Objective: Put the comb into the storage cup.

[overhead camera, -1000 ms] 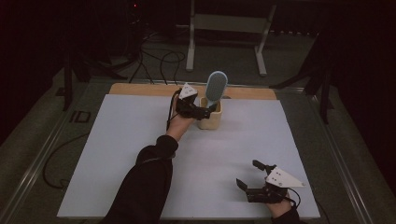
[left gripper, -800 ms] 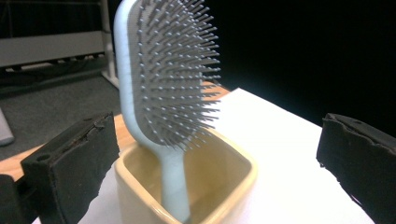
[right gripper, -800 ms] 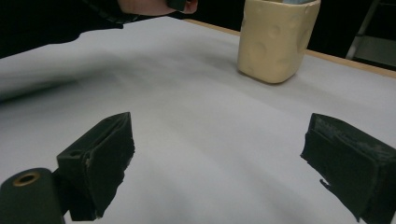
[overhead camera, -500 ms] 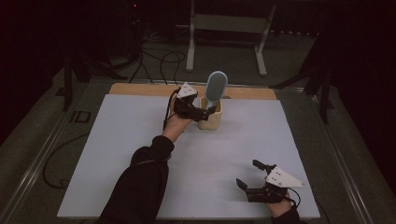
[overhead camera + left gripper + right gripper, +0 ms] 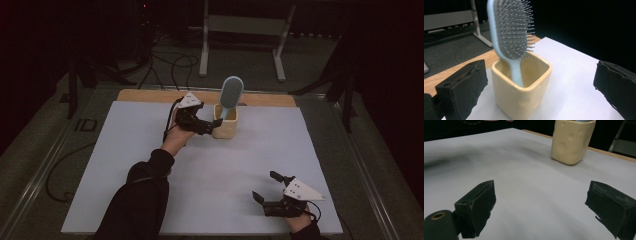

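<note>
High view: we found the brush standing handle-down in the cup, near the far edge of the bench. Its long axis ran close to upright, with the head leaning slightly to the right. The left tongs sat just beside the cup on its left, level with the cup wall, jaws spread and holding nothing. The right tongs rested at the near right corner, well apart from the cup, jaws also spread and empty. We judged the left hand by far the nearer to the work.

Left gripper view: the cup stood straight ahead, between the two parted jaws but nearer the left one; neither jaw touched it. The brush rose from the cup with its bristles facing the camera. We judged that any closing move would meet the cup wall rather than the handle, which sat above and behind the rim.

Right gripper view: the jaws stood wide over bare bench, with the cup far ahead and to the right.

Against the frame one second earlier, the left forearm had swung a little to the left and the left tongs lay slightly lower against the cup; the right tongs, cup and brush showed no change.
</note>
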{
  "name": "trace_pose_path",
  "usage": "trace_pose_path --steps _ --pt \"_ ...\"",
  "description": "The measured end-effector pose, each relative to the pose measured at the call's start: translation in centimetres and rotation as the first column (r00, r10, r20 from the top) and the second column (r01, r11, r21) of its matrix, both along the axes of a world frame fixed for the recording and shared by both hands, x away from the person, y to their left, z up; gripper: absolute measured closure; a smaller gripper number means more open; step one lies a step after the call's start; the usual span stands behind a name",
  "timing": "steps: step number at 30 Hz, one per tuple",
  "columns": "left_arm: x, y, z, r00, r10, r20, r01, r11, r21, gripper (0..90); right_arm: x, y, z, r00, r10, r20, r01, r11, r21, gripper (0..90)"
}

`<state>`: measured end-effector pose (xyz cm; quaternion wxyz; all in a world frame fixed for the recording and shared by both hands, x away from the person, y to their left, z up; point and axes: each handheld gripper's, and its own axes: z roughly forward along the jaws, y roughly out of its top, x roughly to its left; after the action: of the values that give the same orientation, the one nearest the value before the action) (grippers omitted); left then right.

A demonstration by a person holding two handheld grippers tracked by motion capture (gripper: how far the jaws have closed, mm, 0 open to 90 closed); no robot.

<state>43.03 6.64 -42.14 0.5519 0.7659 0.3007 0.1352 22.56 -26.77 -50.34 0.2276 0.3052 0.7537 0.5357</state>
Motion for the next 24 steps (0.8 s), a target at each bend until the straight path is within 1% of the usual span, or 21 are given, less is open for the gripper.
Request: trace_pose_path --steps 2,3,4,6,7,8,9,13,18,22,24 --pt "-0.3 0.8 0.1 1.0000 0.007 -0.001 -0.007 1.0000 0.002 0.0 0.0 0.1 0.0 1.0000 0.000 0.002 0.000 1.0000 -0.005 8.5" --pt "-0.3 0.8 0.1 1.0000 0.007 -0.001 -0.007 1.0000 0.002 0.0 0.1 0.1 0.0 1.0000 0.000 0.003 0.000 1.0000 -0.005 8.5" --pt "-0.5 1.3 0.2 1.0000 0.009 0.001 -0.009 1.0000 0.001 0.0 0.1 0.1 0.0 1.0000 0.000 0.002 0.000 1.0000 -0.004 8.5" --pt "-0.6 1.6 0.2 0.9999 0.011 -0.002 -0.011 0.9999 -0.002 0.0 0.1 0.1 0.0 1.0000 0.000 0.002 0.000 1.0000 -0.003 8.5" --pt "-0.9 2.1 0.3 0.9999 0.015 -0.001 -0.015 0.9999 -0.001 0.0 0.1 0.1 0.0 1.0000 0.002 0.001 -0.002 1.0000 -0.002 8.5" --pt "-1.0 2.3 0.3 0.9998 0.020 0.003 -0.020 0.9998 0.010 0.0 0.1 0.1 0.0 1.0000 0.002 -0.001 -0.002 1.0000 -0.002 8.5" --pt "-1.0 2.3 0.3 0.9998 0.020 0.003 -0.020 0.9998 0.010 0.0 0.2 0.1 0.0 1.0000 0.002 -0.003 -0.002 1.0000 -0.003 8.5" --pt "-1.5 3.3 0.3 0.9998 0.021 -0.001 -0.021 0.9995 0.023 0.0 0.2 0.2 0.0 1.0000 0.002 -0.006 -0.002 1.0000 0.000 8.5" --pt "-2.0 4.0 0.3 0.9997 0.024 0.001 -0.024 0.9996 0.015 0.0 0.2 0.2 -0.1 1.0000 0.004 -0.003 -0.004 1.0000 -0.004 8.5" --pt "-2.6 4.8 0.4 0.9999 0.014 0.005 -0.014 0.9998 0.017 0.0 0.3 0.3 -0.1 1.0000 0.005 -0.004 -0.005 1.0000 -0.005 8.5" --pt "-2.7 5.0 0.3 0.9999 0.012 0.000 -0.012 0.9998 0.016 0.0 0.3 0.3 -0.1 1.0000 0.005 -0.007 -0.005 1.0000 -0.003 8.5"
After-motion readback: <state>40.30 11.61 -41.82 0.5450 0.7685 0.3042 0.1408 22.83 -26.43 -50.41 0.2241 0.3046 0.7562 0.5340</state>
